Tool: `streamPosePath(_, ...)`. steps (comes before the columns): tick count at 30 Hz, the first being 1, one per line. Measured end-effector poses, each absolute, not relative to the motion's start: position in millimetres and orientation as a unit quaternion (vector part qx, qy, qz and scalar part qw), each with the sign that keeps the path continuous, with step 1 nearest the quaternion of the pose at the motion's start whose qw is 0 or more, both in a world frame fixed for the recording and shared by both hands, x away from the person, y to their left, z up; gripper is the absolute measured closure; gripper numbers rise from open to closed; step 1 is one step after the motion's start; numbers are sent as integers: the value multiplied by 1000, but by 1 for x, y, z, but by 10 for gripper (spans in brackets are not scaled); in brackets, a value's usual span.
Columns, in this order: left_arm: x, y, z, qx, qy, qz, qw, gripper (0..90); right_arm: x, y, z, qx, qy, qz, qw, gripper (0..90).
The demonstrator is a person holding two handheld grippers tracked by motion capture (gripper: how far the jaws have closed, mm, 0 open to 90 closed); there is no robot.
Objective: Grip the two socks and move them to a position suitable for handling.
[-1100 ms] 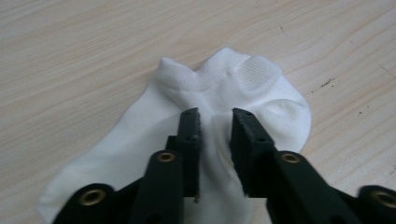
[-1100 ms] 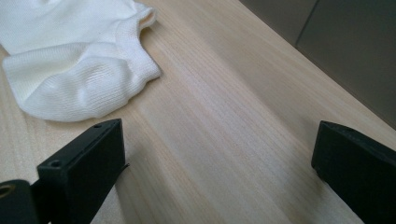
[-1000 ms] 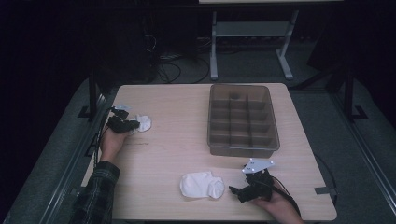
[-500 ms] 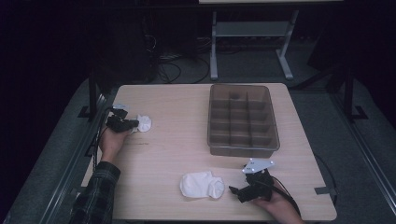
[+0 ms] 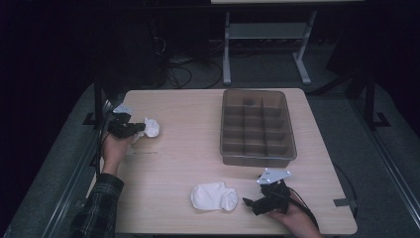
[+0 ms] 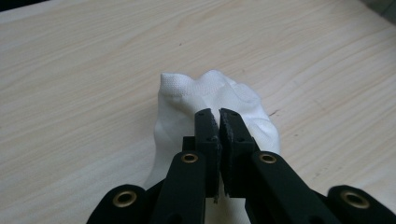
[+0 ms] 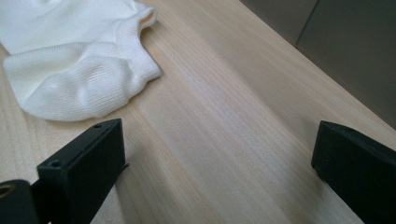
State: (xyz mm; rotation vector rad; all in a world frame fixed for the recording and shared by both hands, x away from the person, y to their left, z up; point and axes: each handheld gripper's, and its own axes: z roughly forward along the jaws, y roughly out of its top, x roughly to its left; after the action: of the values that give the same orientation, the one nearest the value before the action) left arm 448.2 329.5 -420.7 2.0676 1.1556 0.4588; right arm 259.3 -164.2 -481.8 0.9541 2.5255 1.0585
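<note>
Left claw [image 6: 218, 116]: my jaws pinch a fold of the small white sock [image 6: 215, 100].
Right claw [image 7: 219, 154]: mine gapes wide, holding nothing, near the second sock [image 7: 79, 60].
Handling: I judge it light, limp, grippy; pinch a bunched fold.

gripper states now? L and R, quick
Left gripper: jaws closed on the white sock at the table's left edge.
Right gripper: jaws open, holding nothing, beside the other sock.
</note>
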Motion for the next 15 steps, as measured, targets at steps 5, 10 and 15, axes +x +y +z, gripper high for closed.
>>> streamPosePath(5,439,325,-410,801,438,181,366,871,259,-164,-482,327,864,362,121,24)
streamPosePath(10,430,320,-399,801,425,185,378,871,259,-164,-482,326,865,362,121,23)
streamPosePath(15,420,313,-394,804,413,181,387,871,259,-164,-482,326,865,362,121,24)
